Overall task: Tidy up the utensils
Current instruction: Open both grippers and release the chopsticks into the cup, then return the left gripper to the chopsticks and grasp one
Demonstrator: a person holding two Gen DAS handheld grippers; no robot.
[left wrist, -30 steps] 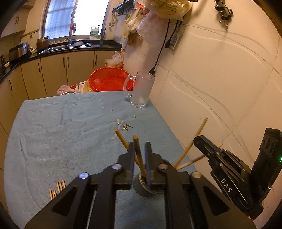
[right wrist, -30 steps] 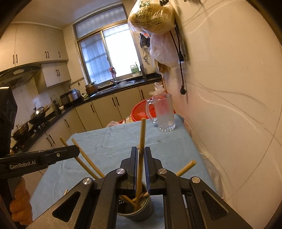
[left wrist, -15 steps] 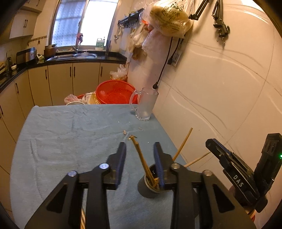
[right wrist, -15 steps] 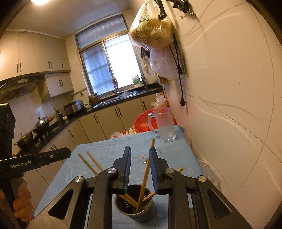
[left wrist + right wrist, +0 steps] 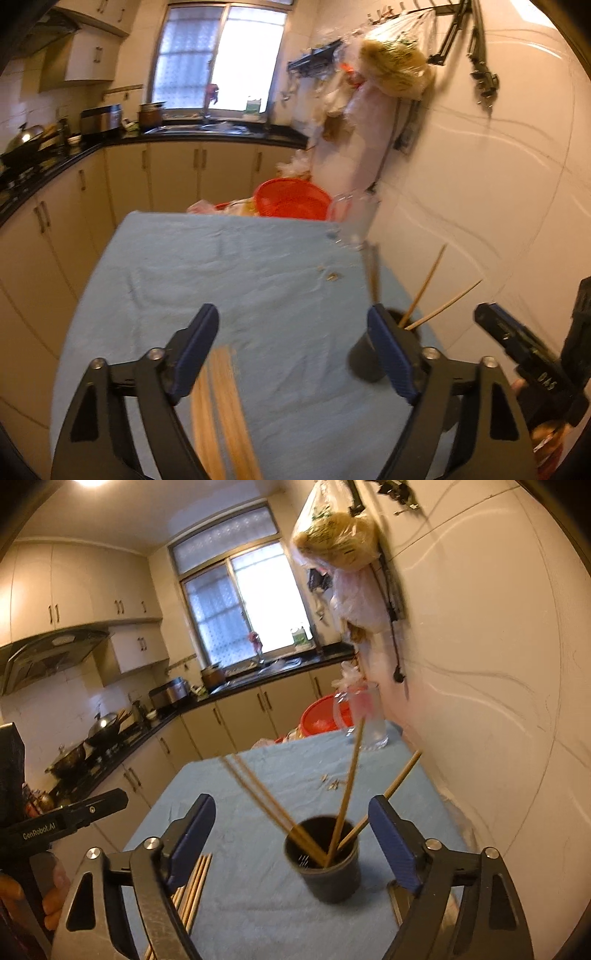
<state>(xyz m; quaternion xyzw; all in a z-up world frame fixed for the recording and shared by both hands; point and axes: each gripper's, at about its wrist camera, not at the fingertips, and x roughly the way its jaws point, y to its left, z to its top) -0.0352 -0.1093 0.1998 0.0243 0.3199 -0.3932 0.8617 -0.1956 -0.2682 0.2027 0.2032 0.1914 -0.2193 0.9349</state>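
Note:
A dark cup [image 5: 327,856] stands on the blue cloth with several wooden chopsticks [image 5: 345,794] leaning out of it. It also shows in the left wrist view [image 5: 364,360], partly behind my right finger. My right gripper [image 5: 291,836] is wide open and empty above the cup. My left gripper [image 5: 295,347] is wide open and empty to the cup's left. Several loose chopsticks [image 5: 221,413] lie on the cloth below it; they also show in the right wrist view [image 5: 194,890]. The right gripper's body [image 5: 532,362] shows at the right edge.
A glass mug [image 5: 365,716] stands at the table's far right corner by the wall. A red basin [image 5: 293,199] sits beyond the far edge. Small scraps [image 5: 332,275] lie on the cloth [image 5: 221,266]. The tiled wall runs along the right side.
Both grippers have opened wide and let go of their chopsticks, which now stand in the cup. Both have lifted and pulled back; the left one has shifted left over the loose chopsticks.

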